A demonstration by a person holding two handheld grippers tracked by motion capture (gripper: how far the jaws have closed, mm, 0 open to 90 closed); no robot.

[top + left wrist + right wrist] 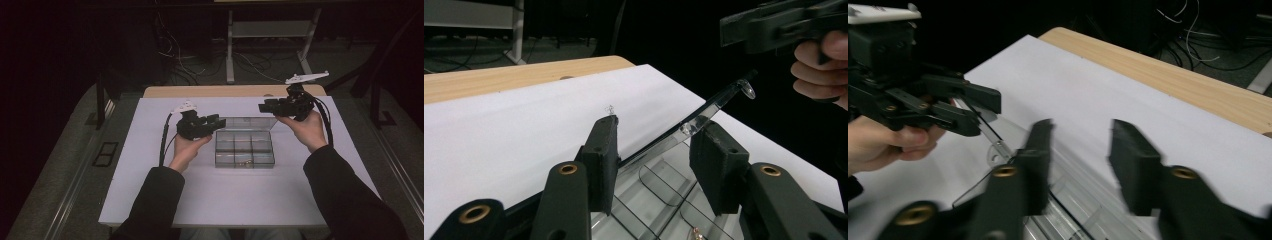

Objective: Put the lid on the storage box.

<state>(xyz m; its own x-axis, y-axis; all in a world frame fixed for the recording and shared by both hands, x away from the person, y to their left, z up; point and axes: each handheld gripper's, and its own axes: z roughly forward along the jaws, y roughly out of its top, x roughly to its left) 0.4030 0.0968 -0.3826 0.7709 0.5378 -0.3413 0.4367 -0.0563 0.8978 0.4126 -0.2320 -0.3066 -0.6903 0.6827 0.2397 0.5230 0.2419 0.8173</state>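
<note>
A clear plastic box (244, 148) with several compartments stands on the white sheet (150, 150), near the middle and a little closer to the far edge of it. Its clear lid (248, 123) is open and stands up at the far side of the box; in the left gripper view the lid (704, 115) rises tilted between the two jaws. One near compartment holds a small gold-coloured thing (245, 162), too small to tell what it is. The left gripper (216, 122) is just beside the left end of the box, at the lid. Its jaws are apart, one on each side of the lid edge, and the pads do not press on it, so it is released. The right gripper (263, 107) is held higher, above the far right corner of the box, and points to the left. In the right gripper view its jaws are blurred and stand apart over the box and the sheet with nothing between them, so it is released too. The sheet lies on a wooden table (215, 91), whose bare strip shows along the far edge.
</note>
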